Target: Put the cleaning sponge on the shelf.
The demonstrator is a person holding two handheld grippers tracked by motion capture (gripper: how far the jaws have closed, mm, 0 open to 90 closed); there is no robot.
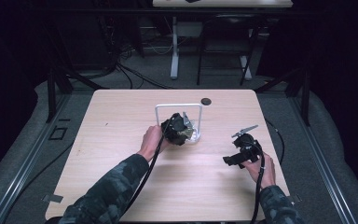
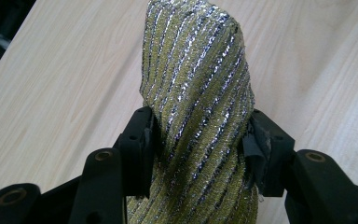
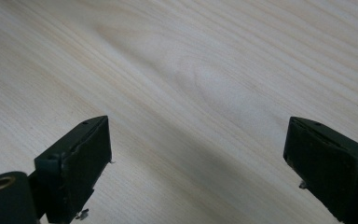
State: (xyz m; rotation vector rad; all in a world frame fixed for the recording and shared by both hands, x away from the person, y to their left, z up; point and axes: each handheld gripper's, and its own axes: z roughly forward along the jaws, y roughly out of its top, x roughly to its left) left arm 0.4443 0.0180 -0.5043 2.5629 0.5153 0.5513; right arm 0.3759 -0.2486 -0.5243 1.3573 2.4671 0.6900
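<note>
A cloth (image 2: 196, 93) with yellow-green and glittering silver stripes stands up in a twisted fold between my left gripper's jaws. My left gripper (image 2: 198, 140) is shut on it, one pad on each side. In the high view the left gripper (image 1: 179, 128) is at the table's middle, right in front of a white wire rack (image 1: 177, 106), and a bit of the cloth (image 1: 184, 136) shows under it. My right gripper (image 1: 230, 161) is held low over the table at the right; its jaws (image 3: 198, 158) stand wide open over bare wood with nothing between them.
The light wooden table (image 1: 121, 112) carries a small dark round disc (image 1: 206, 101) near its far edge, behind the rack. Cables trail from both grippers toward the front edge. Beyond the table are a dark floor, frame legs and another table (image 1: 221, 3).
</note>
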